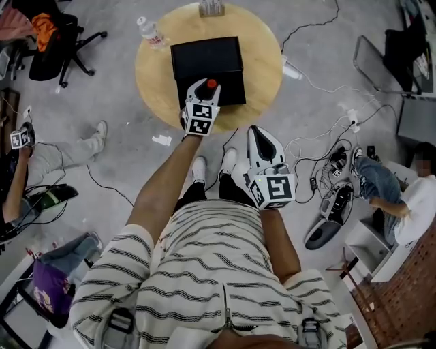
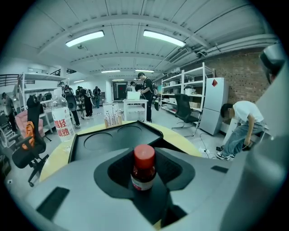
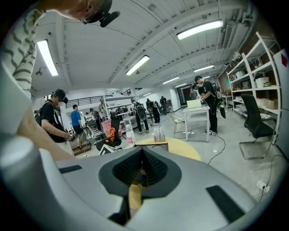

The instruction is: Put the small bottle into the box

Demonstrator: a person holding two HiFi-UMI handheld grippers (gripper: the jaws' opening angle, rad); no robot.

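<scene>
A small bottle (image 1: 211, 84) with a red cap and dark body stands upright between the jaws of my left gripper (image 1: 206, 87), which is shut on it. It hangs over the near edge of the black box (image 1: 206, 58) on the round wooden table (image 1: 157, 82). In the left gripper view the small bottle (image 2: 143, 168) sits in the left gripper (image 2: 143, 176), and the box (image 2: 113, 137) shows two round recesses just beyond. My right gripper (image 1: 257, 133) is held back near my body, off the table. In its own view the right gripper (image 3: 142, 164) holds nothing, its pads together.
A clear water bottle (image 1: 151, 31) stands at the table's far left and a small holder (image 1: 212, 8) at its far edge. Cables (image 1: 320, 146) trail over the floor at the right. An office chair (image 1: 54, 41) and seated people ring the area.
</scene>
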